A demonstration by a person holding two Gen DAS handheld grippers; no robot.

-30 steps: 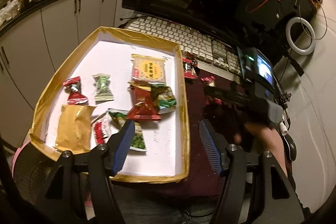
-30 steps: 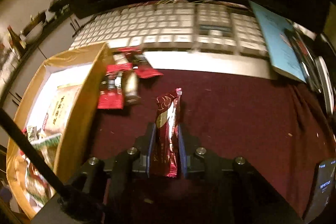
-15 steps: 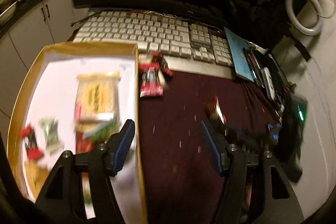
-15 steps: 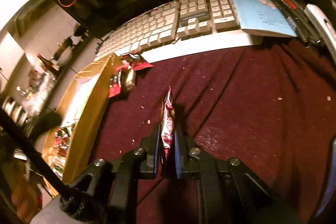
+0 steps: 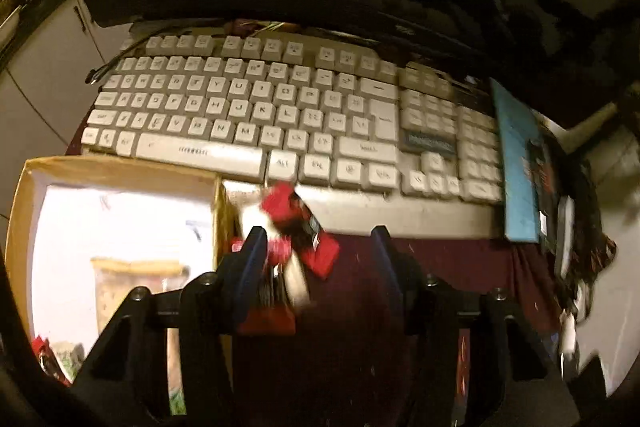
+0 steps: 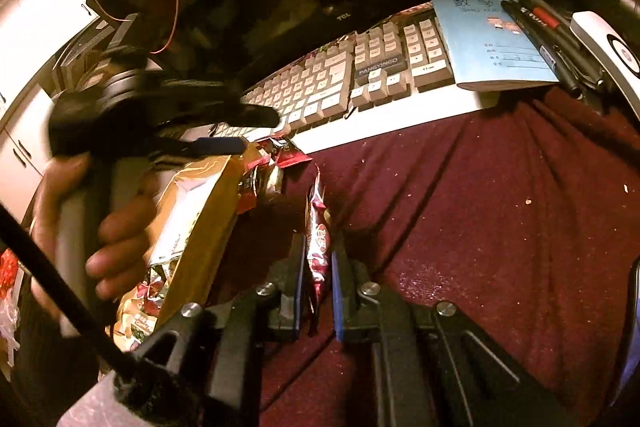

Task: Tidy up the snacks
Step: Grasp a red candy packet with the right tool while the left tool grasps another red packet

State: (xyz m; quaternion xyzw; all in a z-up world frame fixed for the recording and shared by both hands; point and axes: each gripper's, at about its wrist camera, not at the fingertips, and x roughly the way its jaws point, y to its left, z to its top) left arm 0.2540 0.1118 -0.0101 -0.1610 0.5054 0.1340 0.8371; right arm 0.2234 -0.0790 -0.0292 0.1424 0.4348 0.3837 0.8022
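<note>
Right wrist view: the right gripper (image 6: 316,291) pinched a red snack packet (image 6: 318,247) upright above the maroon cloth (image 6: 500,227), just beside the gold-rimmed box's (image 6: 200,227) right wall. The left gripper (image 5: 320,259), fingers spread, hung over red snack packets (image 5: 296,227) between that box (image 5: 218,211) and the keyboard's (image 5: 280,115) near edge.

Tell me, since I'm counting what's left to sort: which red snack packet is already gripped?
The dark red packet standing on edge in the right tool; the red packets beside the box lie loose on the cloth.
</note>
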